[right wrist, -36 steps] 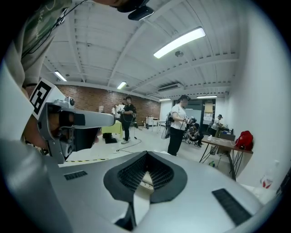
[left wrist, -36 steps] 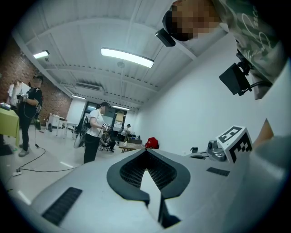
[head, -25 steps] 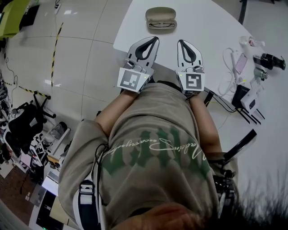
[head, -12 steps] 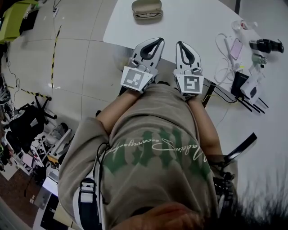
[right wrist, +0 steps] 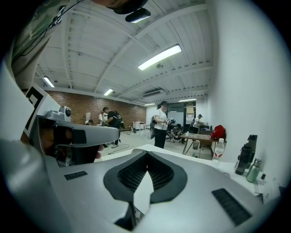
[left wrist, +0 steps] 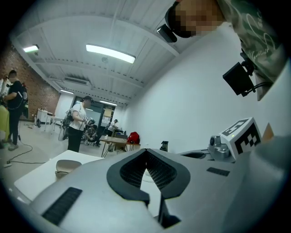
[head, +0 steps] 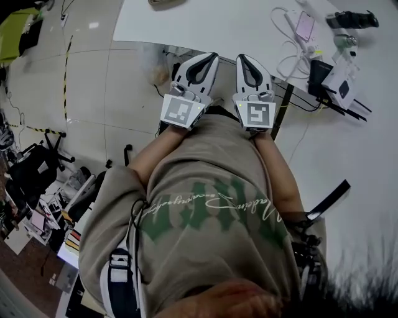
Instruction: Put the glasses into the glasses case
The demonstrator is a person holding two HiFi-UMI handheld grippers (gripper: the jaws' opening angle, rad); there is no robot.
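The beige glasses case lies on the white table, far ahead and to the left of my left gripper. In the head view only a sliver of the glasses case shows at the top edge. I cannot make out the glasses themselves. My left gripper and right gripper are held side by side close to the person's chest, at the table's near edge. Both are shut with nothing between the fingers. The right gripper points over the table toward the room.
White cables, a phone, a black adapter and white devices lie on the table's right part. Bottles stand at the far right. Tiled floor lies to the left; people stand far off.
Both grippers have drawn back from the case to the table's near edge. The case has slid up the head view until it is almost out of frame. Both stay shut.
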